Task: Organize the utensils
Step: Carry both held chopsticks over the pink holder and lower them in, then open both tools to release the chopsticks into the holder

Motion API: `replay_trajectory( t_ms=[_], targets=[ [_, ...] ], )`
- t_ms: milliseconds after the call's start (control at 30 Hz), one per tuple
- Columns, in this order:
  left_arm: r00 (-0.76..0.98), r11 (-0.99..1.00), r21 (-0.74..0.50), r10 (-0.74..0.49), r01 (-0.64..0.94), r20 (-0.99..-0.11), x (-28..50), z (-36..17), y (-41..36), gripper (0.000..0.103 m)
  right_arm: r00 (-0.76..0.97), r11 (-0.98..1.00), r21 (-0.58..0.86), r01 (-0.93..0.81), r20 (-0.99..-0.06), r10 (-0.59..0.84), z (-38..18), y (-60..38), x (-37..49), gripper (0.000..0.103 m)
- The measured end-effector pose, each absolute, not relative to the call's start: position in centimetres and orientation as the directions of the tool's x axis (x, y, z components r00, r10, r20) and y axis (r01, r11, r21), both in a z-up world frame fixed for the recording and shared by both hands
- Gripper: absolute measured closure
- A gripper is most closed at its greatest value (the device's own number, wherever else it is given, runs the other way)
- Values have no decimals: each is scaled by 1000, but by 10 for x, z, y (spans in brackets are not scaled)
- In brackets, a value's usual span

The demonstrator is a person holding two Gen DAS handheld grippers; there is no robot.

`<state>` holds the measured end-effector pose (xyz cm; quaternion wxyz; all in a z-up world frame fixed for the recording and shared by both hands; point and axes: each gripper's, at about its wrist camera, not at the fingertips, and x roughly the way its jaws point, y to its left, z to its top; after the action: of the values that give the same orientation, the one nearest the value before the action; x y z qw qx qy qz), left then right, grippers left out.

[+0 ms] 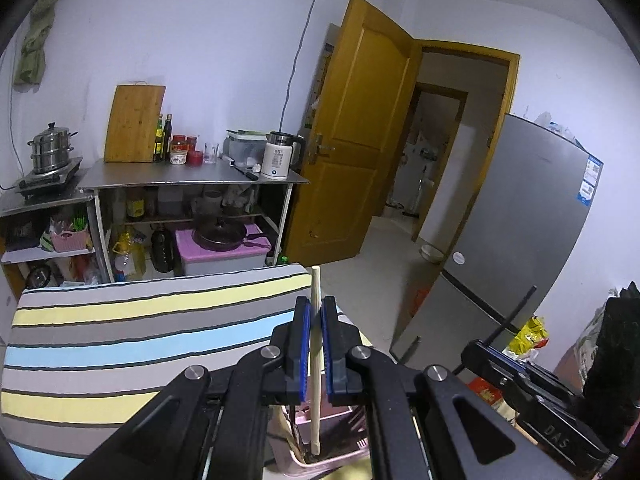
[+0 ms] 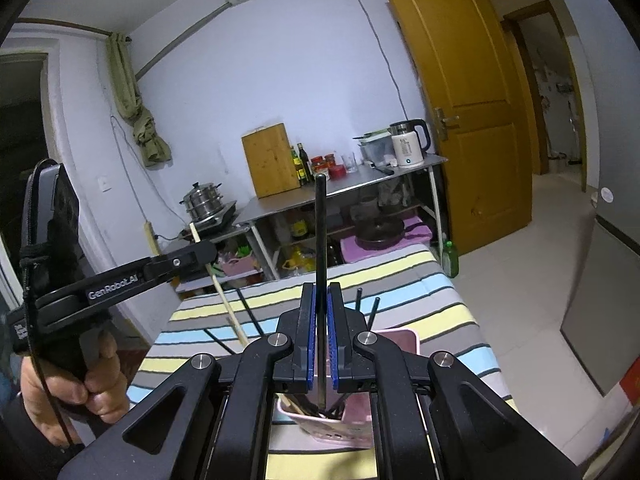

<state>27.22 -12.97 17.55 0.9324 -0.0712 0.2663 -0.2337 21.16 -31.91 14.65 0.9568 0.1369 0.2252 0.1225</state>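
Observation:
My left gripper [image 1: 315, 312] is shut on a pale wooden chopstick [image 1: 315, 360] that stands upright, its lower end inside a pink utensil basket [image 1: 320, 462] on the striped table [image 1: 120, 344]. My right gripper [image 2: 319, 300] is shut on a black chopstick [image 2: 320, 248], also upright, its lower end in the same pink basket [image 2: 396, 340] among several dark and wooden utensils. The left gripper [image 2: 200, 252] with its wooden chopstick [image 2: 224, 300] shows at the left of the right wrist view. The right gripper [image 1: 488, 350] shows at the lower right of the left wrist view.
Two more black chopsticks [image 2: 374, 312] stick up from the basket. A metal shelf [image 1: 192, 180] with a kettle [image 1: 278, 156], jars and a cutting board stands behind the table. A grey fridge [image 1: 520, 220] is to the right, an open wooden door [image 1: 356, 128] beyond.

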Motion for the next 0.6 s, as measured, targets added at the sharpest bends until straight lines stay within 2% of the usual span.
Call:
replay_trajectory(
  t_ms=[333,600],
  targets=[
    [704,869,-240,-492,433,-512,262,140,-134,98,850,933,317,-168,-432,300,131,-315,214,98],
    [693,864,-228,-497,449,-521,235,137,-123,98,836,936,310,-164,-460,299,121,-311,205,98]
  ],
)
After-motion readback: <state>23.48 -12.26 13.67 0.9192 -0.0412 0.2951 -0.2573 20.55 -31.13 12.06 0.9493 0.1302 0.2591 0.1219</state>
